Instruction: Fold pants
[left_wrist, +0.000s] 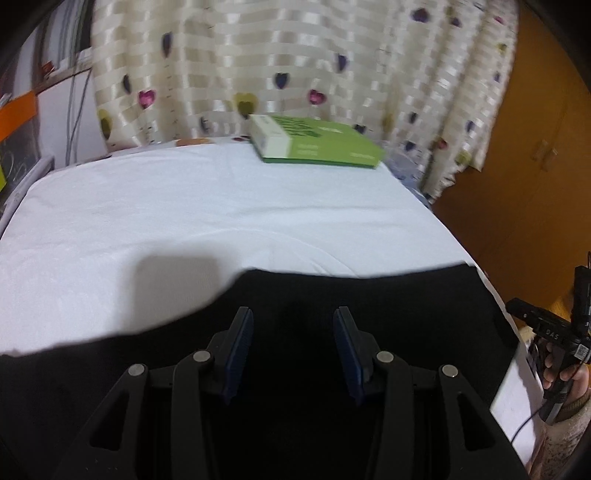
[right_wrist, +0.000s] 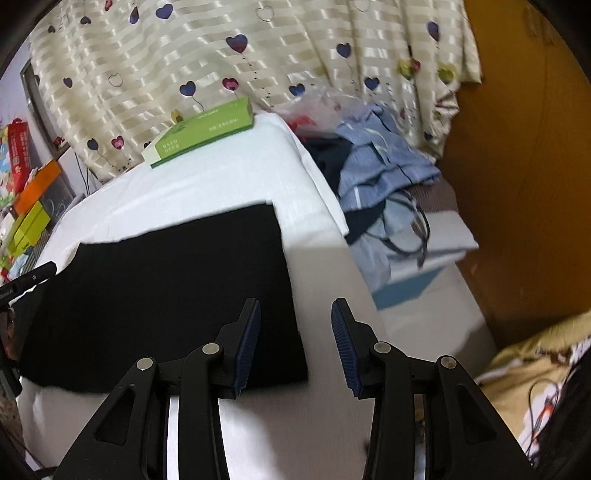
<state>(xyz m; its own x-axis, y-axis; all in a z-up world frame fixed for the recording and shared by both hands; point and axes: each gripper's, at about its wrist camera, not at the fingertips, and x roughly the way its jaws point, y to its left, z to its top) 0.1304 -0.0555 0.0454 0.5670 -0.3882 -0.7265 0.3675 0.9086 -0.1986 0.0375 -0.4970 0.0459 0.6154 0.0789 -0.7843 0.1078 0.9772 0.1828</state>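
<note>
The black pants (right_wrist: 166, 277) lie flat as a folded rectangle on the white sheet (right_wrist: 221, 177). My right gripper (right_wrist: 295, 304) hovers open over the pants' near right corner, its left finger above the fabric and its right finger above bare sheet, nothing between them. In the left wrist view the pants (left_wrist: 369, 302) fill the foreground, and my left gripper (left_wrist: 293, 314) is open above them with nothing between its pads. A hand (left_wrist: 561, 373) at the right edge holds the other gripper's handle.
A green and white box (left_wrist: 317, 142) sits at the sheet's far edge, in front of a heart-patterned curtain (left_wrist: 258, 55). A pile of blue clothes (right_wrist: 380, 162) and a pale box (right_wrist: 424, 266) lie right of the sheet. A wooden cupboard (left_wrist: 535, 147) stands further right.
</note>
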